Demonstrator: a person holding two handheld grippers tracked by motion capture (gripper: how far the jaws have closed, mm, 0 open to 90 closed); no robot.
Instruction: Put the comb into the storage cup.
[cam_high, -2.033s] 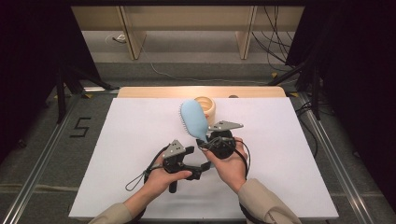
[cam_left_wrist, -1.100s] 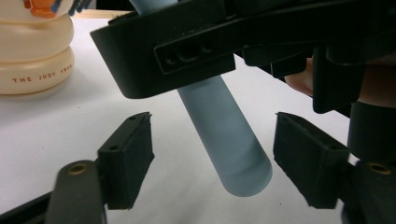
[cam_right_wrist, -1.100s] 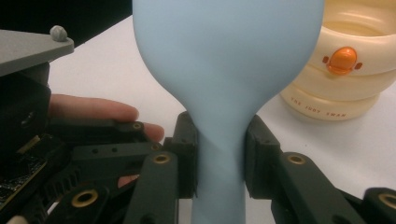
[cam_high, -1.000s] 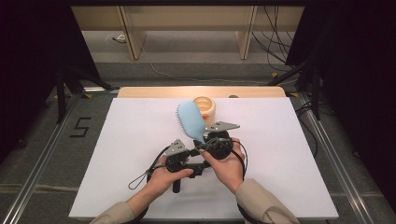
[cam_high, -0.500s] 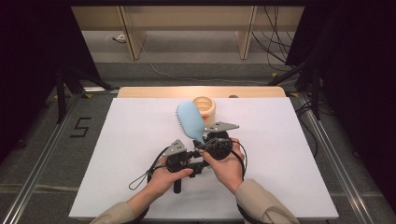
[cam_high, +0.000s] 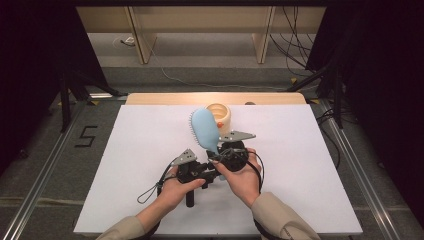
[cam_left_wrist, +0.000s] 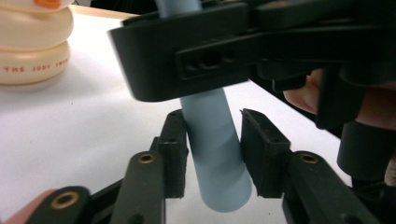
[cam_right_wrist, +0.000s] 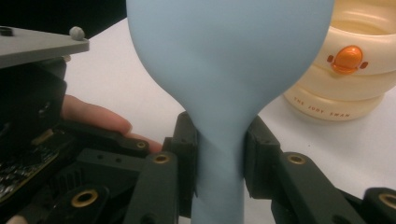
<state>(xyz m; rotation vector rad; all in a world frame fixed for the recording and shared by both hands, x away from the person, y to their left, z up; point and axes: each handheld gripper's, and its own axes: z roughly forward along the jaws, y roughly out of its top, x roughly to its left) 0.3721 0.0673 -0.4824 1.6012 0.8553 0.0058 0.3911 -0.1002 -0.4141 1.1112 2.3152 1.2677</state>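
Observation:
A light blue hairbrush (cam_high: 205, 131) stands tilted above the white table, head up and away from me. My right gripper (cam_high: 218, 151) is shut on its neck; in the right gripper view both pads (cam_right_wrist: 187, 158) press the narrow stem of the hairbrush (cam_right_wrist: 229, 70). My left gripper (cam_high: 213, 170) comes in from the left just below it. In the left gripper view its jaws straddle the lower end of the brush handle (cam_left_wrist: 215, 144): the left pad touches it and a thin gap shows at the right pad (cam_left_wrist: 257, 154).
A cream ring-stacked duck toy (cam_high: 222, 116) sits behind the brush near the table's far wooden edge (cam_high: 165, 98). The white tabletop (cam_high: 125, 165) spreads to both sides. A cable loop (cam_high: 150, 190) trails from the left gripper.
The left gripper has moved right until its jaws sit around the handle's end. The right gripper has drifted slightly toward me and left with the brush.

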